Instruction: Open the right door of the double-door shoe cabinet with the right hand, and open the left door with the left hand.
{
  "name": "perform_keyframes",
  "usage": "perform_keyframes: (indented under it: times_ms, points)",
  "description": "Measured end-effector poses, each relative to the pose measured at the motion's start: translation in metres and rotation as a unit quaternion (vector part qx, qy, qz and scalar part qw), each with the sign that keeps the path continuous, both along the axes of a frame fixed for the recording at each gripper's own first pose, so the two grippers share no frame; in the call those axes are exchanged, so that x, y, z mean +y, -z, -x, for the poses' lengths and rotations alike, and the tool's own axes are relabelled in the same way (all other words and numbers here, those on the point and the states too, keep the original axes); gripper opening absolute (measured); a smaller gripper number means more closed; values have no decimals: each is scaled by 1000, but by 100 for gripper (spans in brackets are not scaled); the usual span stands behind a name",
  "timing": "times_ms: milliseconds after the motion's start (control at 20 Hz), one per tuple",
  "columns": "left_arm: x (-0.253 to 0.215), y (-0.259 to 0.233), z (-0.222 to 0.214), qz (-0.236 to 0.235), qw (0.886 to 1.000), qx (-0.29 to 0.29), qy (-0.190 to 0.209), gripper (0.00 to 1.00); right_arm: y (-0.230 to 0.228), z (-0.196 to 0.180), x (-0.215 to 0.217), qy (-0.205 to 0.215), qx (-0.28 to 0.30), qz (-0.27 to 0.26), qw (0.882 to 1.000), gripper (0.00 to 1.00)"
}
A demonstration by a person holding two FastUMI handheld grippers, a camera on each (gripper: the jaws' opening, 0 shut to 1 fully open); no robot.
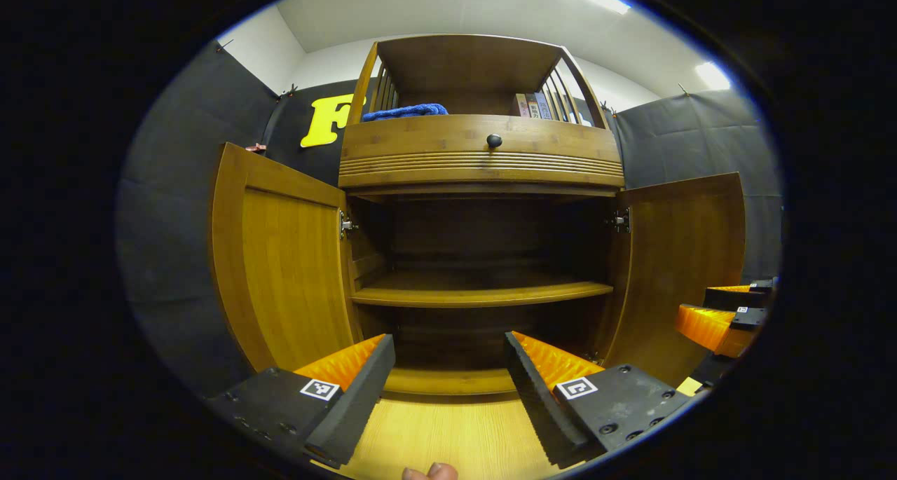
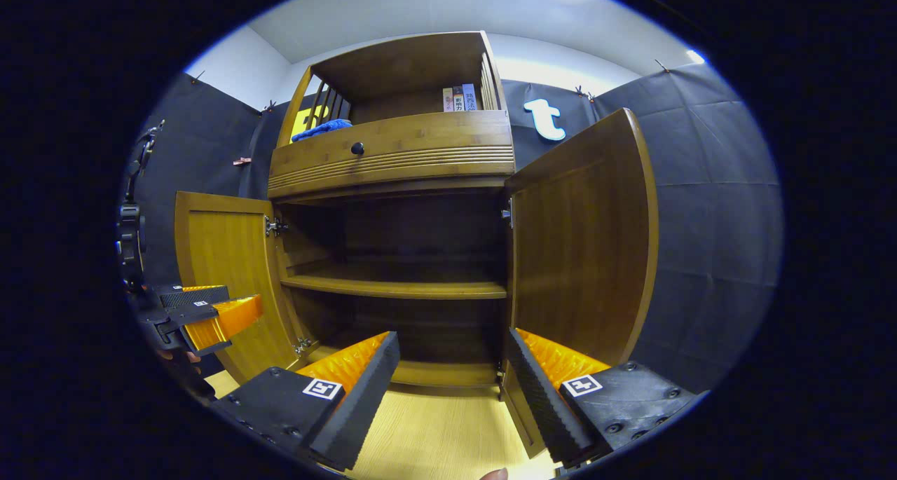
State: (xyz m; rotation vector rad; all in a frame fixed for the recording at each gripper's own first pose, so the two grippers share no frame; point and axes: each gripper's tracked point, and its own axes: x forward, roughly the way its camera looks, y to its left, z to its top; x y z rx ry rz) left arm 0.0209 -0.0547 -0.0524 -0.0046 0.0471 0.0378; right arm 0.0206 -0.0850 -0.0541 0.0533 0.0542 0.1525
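**Both doors open, both grippers empty**

In the left gripper view the left gripper hangs in front of the cabinet with its jaws spread wide and nothing between them. The gap between the fingers frames the cabinet's dark inside: the shelf sits straight ahead above the jaws. The left door stands swung out to the left of the left finger, apart from it. The right door stands swung out beyond the right finger, also untouched. Farther right, near that door's lower edge, the right gripper shows from the side.

In the right gripper view the right gripper is likewise released, jaws wide, gripping nothing. The right door rises just above and behind its right finger, its lower edge close to the fingertip; whether they touch I cannot tell. The left door is well off to the left, with the left gripper in front of its lower part.

Above the doors runs a drawer front with a dark knob. On top lie a blue cloth and a few books. The floor under the jaws is pale wood.
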Motion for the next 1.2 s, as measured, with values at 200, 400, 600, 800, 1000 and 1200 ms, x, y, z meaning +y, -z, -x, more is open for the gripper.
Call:
perform_keyframes:
  times_ms: [200,400,600,800,1000,1200]
  points:
    - [-1,1,-1,-1,1000,3,3,96,0,0,-1,2,1,0,1000,100]
    - [2,-1,0,-2,1000,-1,0,96,0,1,-2,5,2,2,1000,99]
    - [4,2,0,-5,1000,2,-2,96,1,4,-1,4,2,6,1000,98]
    - [3,2,-1,-7,1000,2,-1,96,1,4,-1,4,1,9,1000,100]
    - [2,3,-1,-11,1000,4,1,96,1,5,0,5,2,11,1000,98]
    - [2,4,-2,-13,1000,5,1,96,3,6,-1,6,2,14,1000,94]
